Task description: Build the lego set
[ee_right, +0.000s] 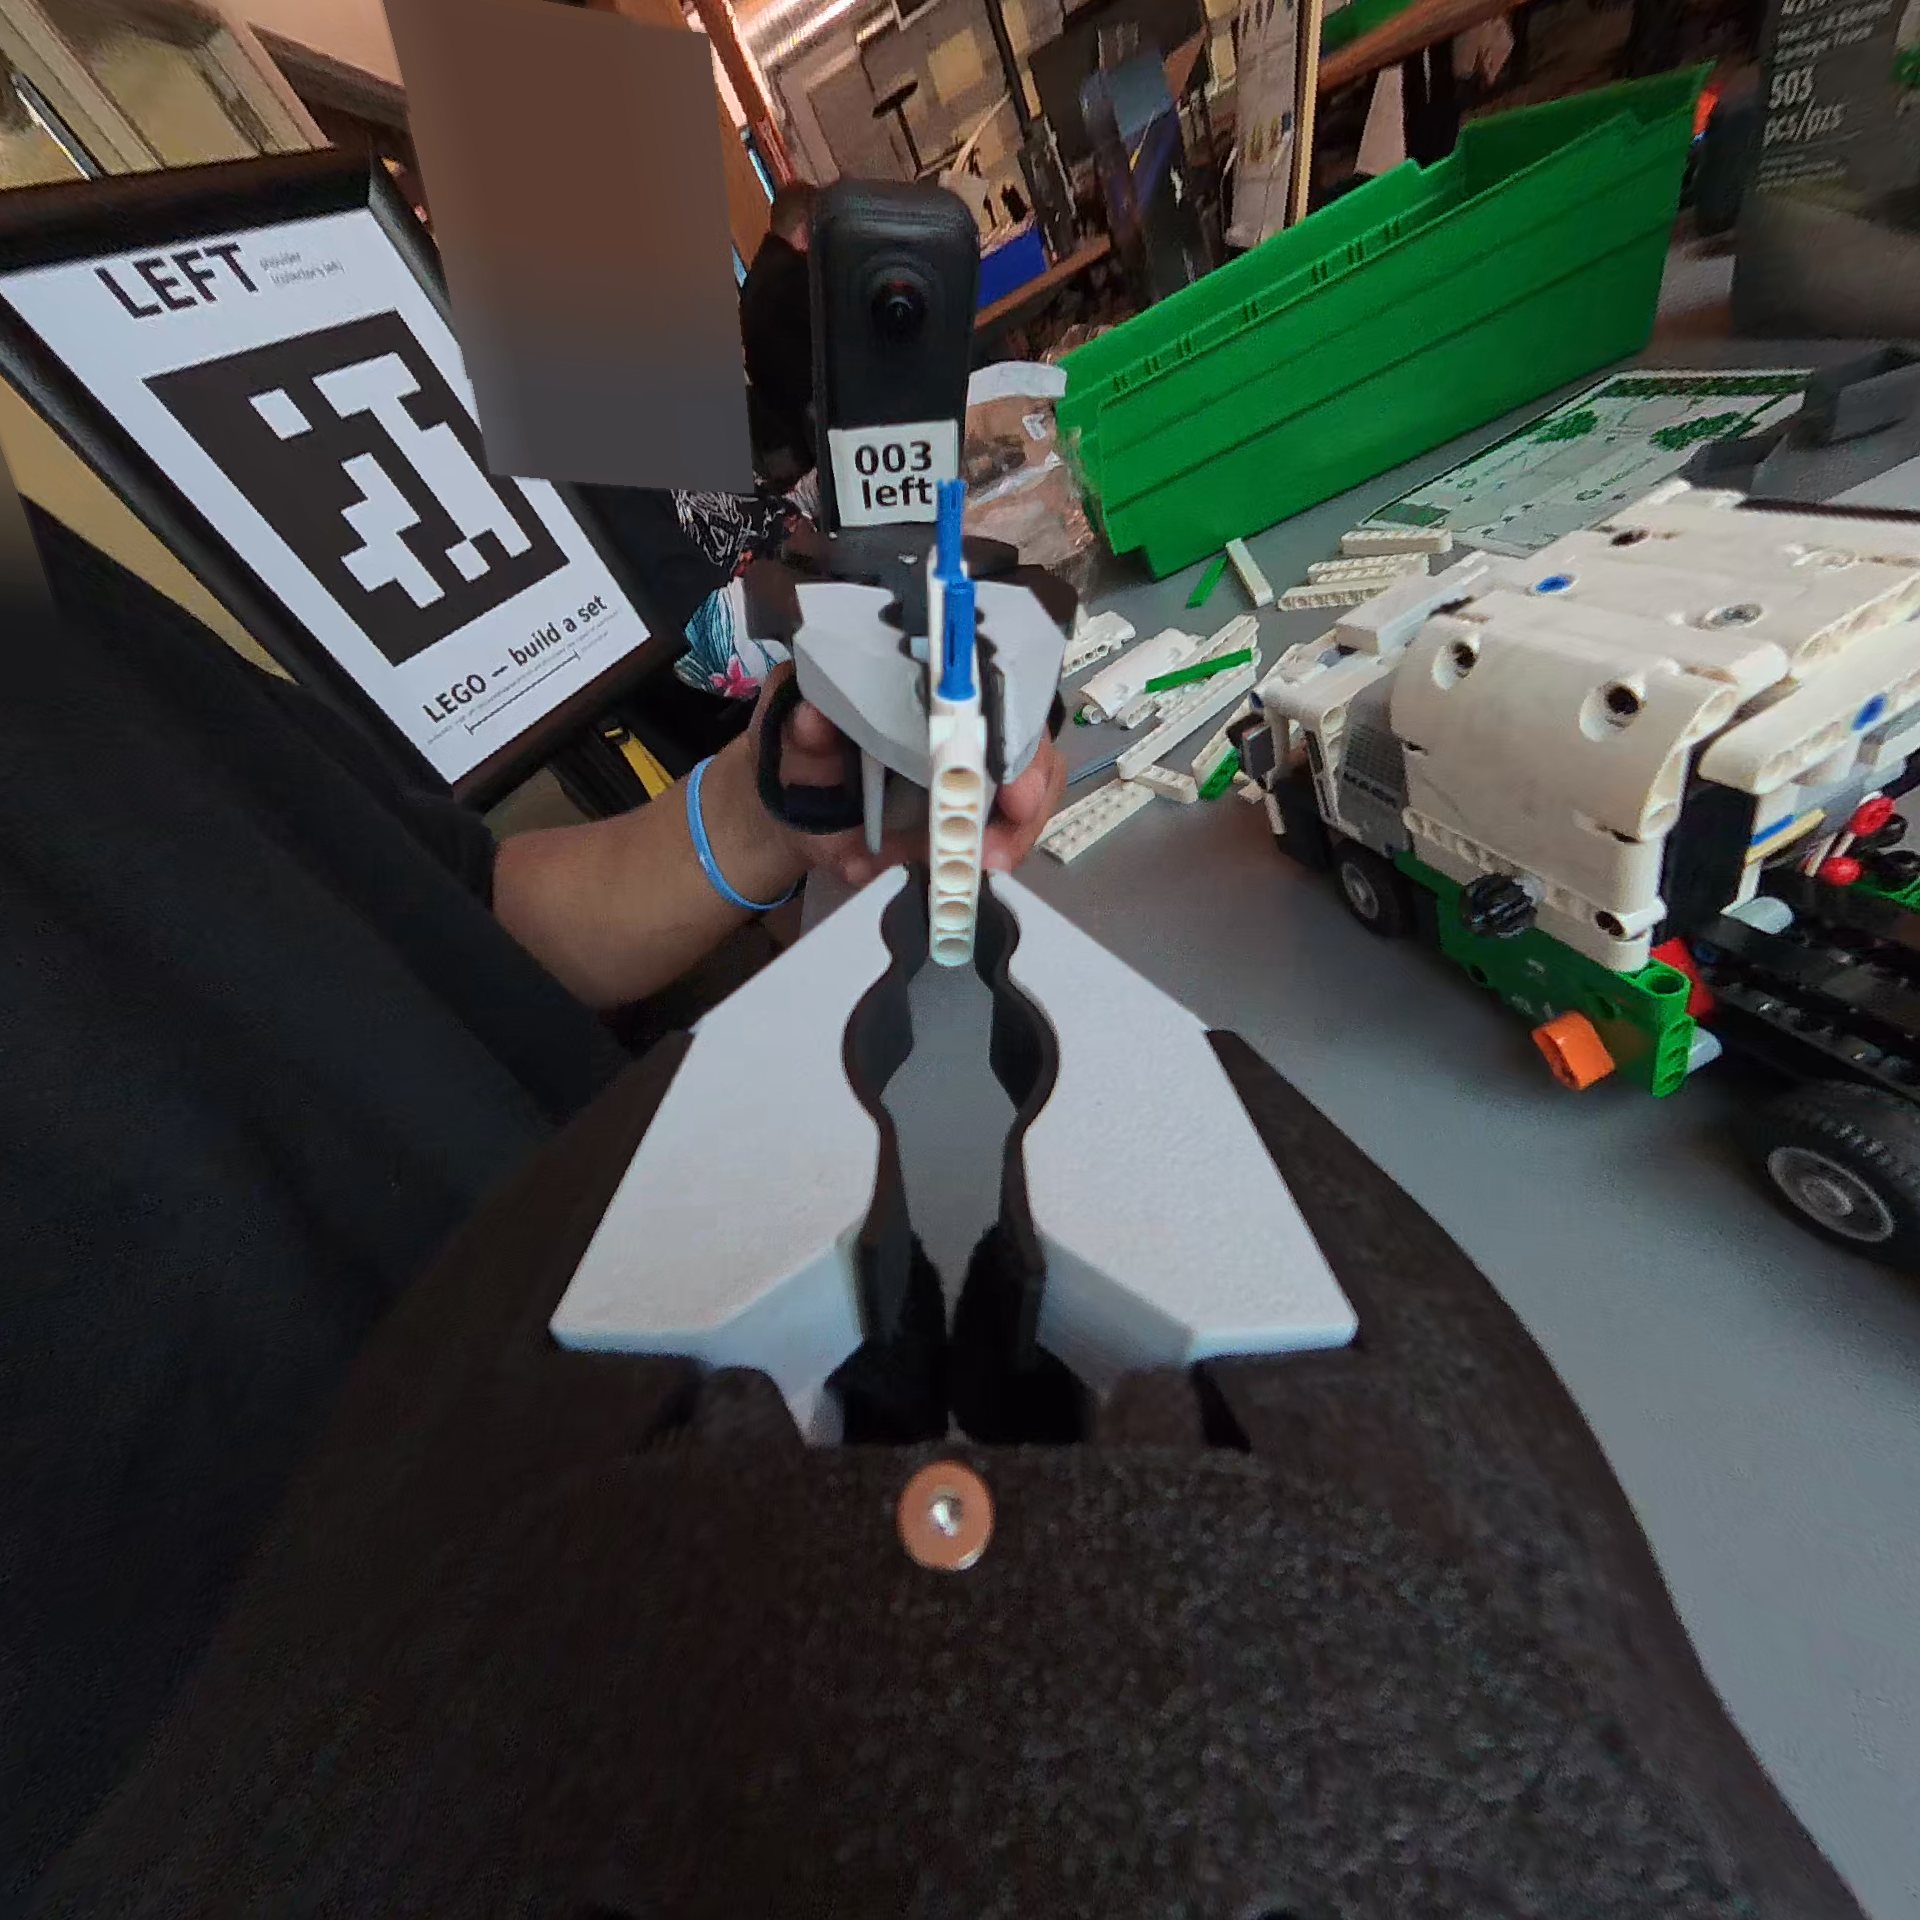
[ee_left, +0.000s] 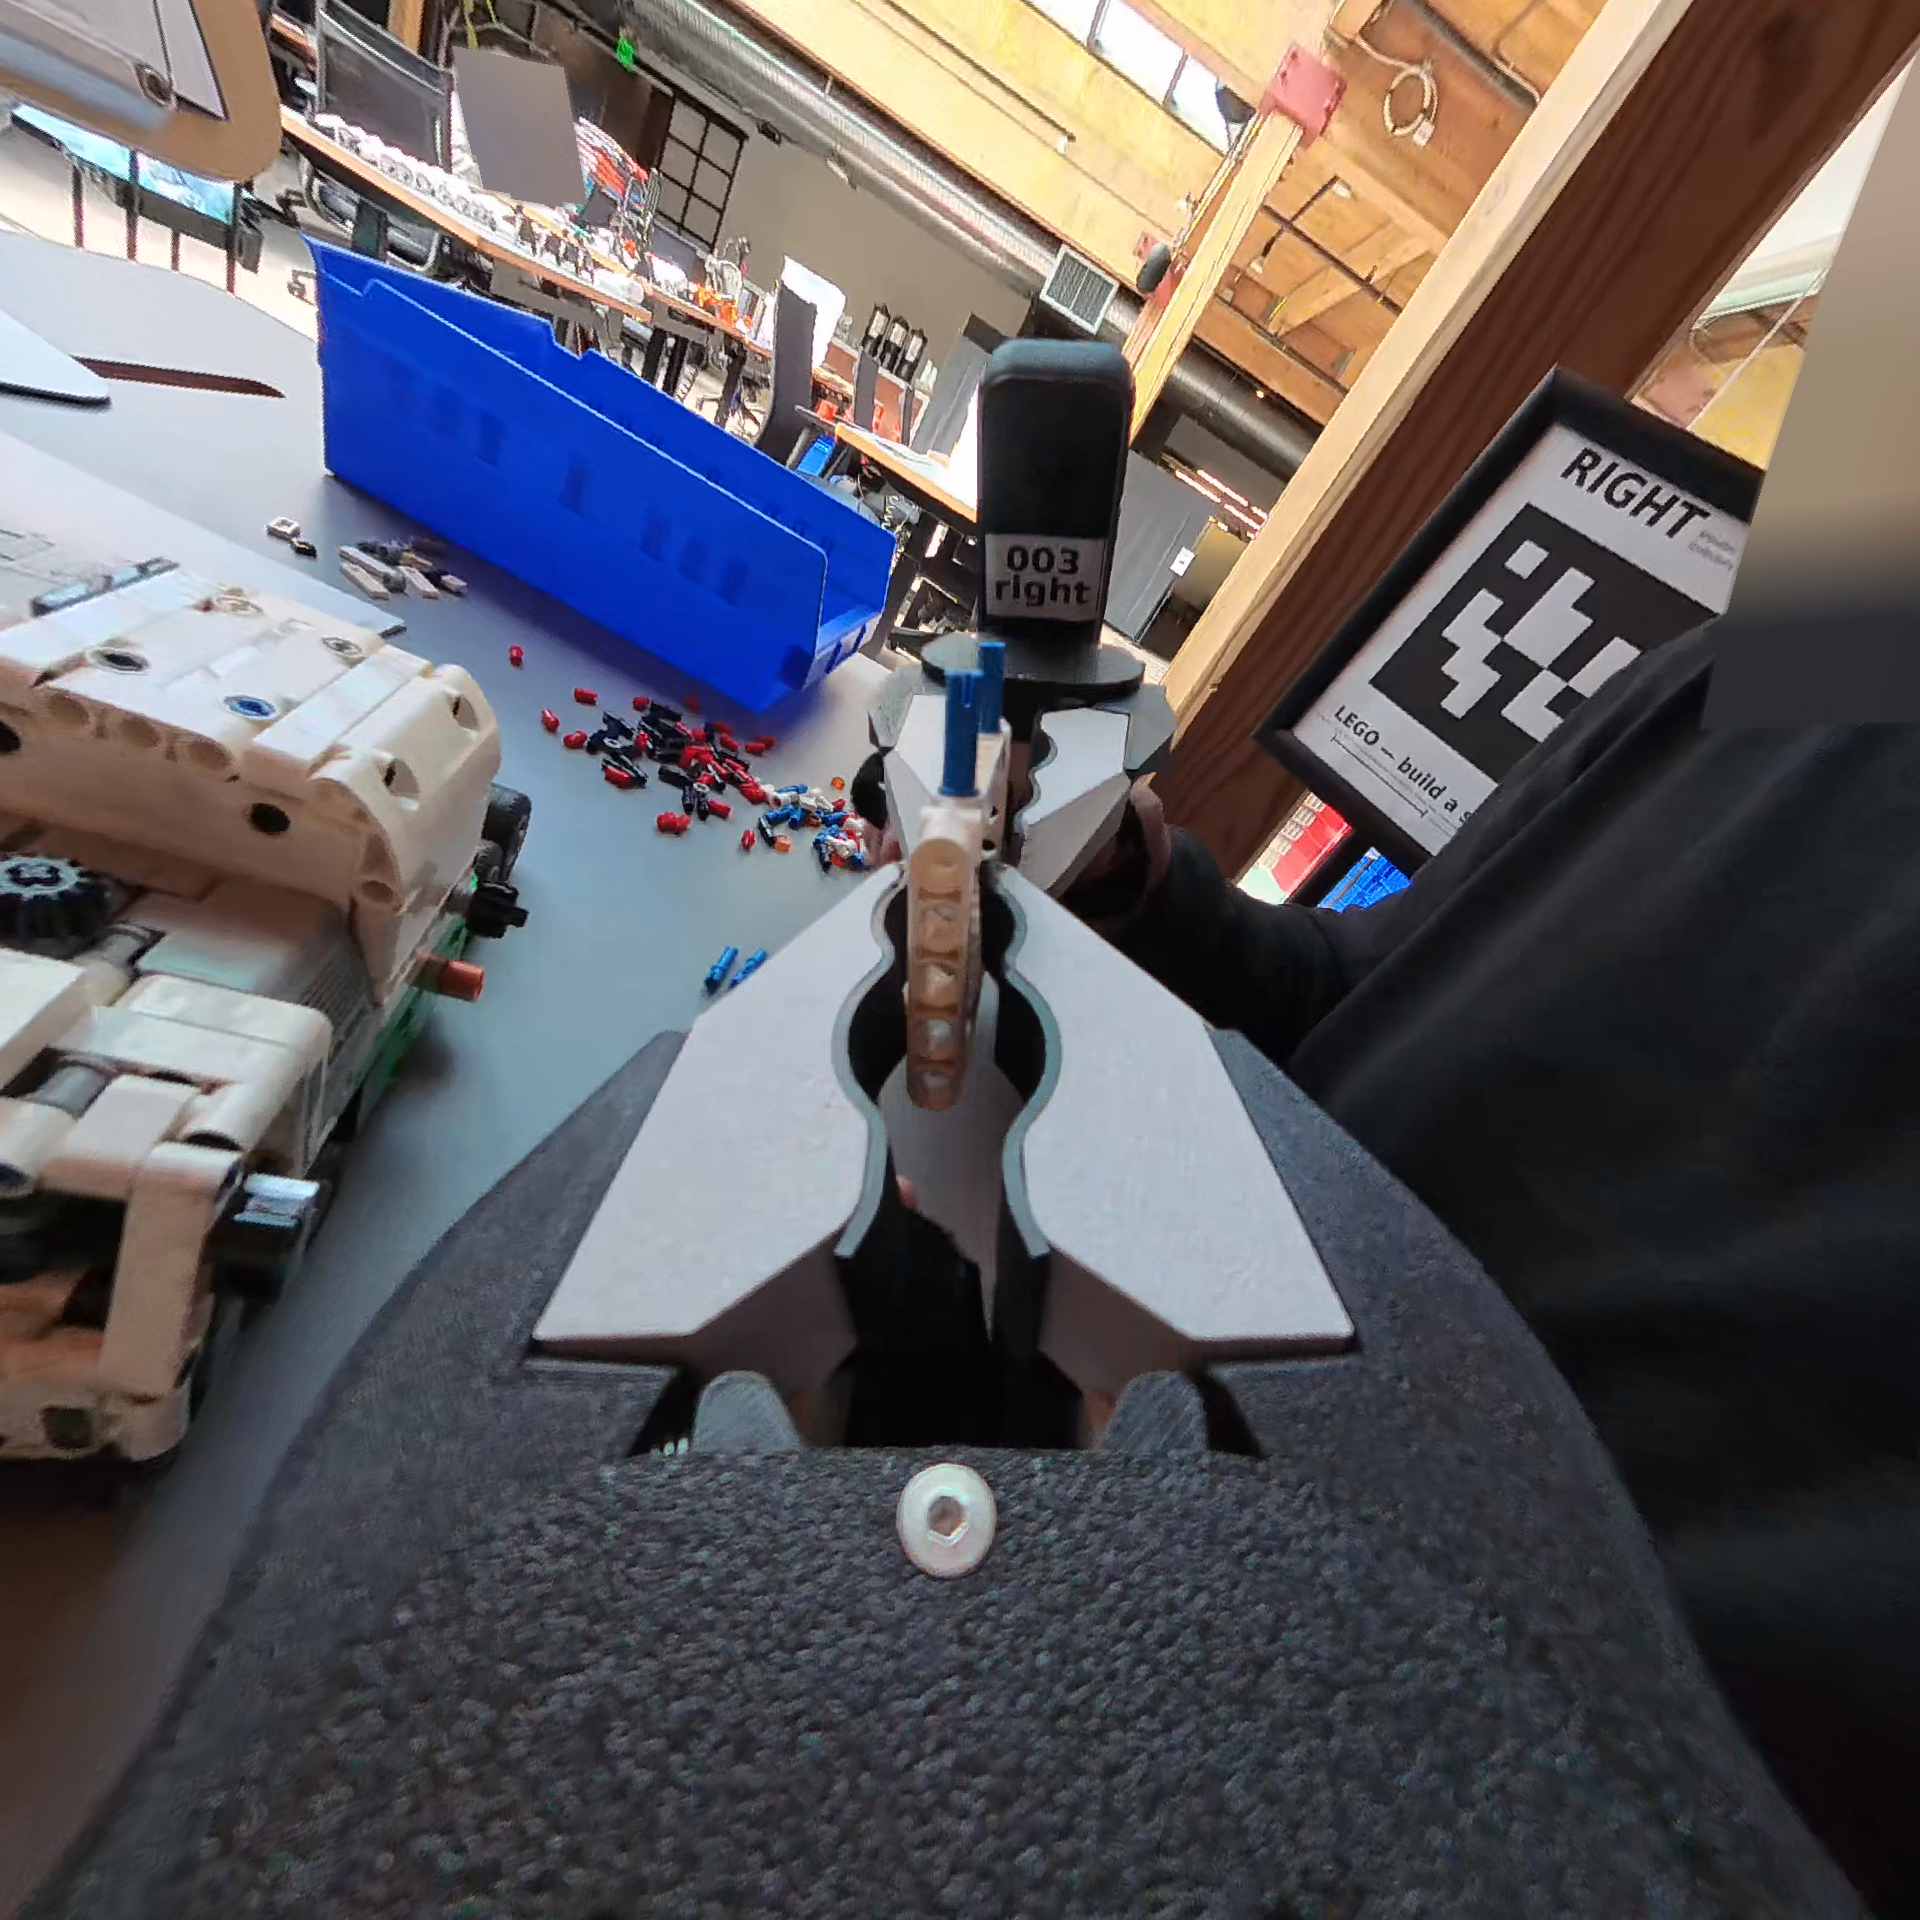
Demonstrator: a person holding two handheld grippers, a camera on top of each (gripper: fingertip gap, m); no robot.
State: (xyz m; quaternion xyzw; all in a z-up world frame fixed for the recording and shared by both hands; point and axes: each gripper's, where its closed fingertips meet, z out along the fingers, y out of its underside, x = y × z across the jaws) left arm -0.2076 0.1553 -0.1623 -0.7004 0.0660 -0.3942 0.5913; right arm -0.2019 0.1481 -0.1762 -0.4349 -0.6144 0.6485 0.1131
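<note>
A white beam with holes [ee_left: 943, 966] stands upright between my two grippers, which face each other tip to tip above the table. Two long blue pins [ee_left: 971, 717] stick up from its top end. My left gripper [ee_left: 948, 883] is shut on the beam, which passes down through its jaws. In the right wrist view the beam [ee_right: 956, 821] has its lower end between the tips of my right gripper [ee_right: 951, 883], which is closed around it. The blue pins [ee_right: 951, 603] rise in front of the left gripper [ee_right: 940, 717]. The right gripper [ee_left: 1003, 831] shows just behind the beam.
The white and green truck model [ee_left: 208, 883] [ee_right: 1558, 748] stands on the grey table. A blue bin [ee_left: 582, 488], small red, black and blue pins [ee_left: 717, 769] and two loose blue pins [ee_left: 736, 966] lie beyond. A green bin [ee_right: 1351, 332], loose white beams [ee_right: 1164, 707] and a booklet [ee_right: 1600, 447] sit behind the truck. Only a small space, under 4 cm, lies between the two pairs of fingers.
</note>
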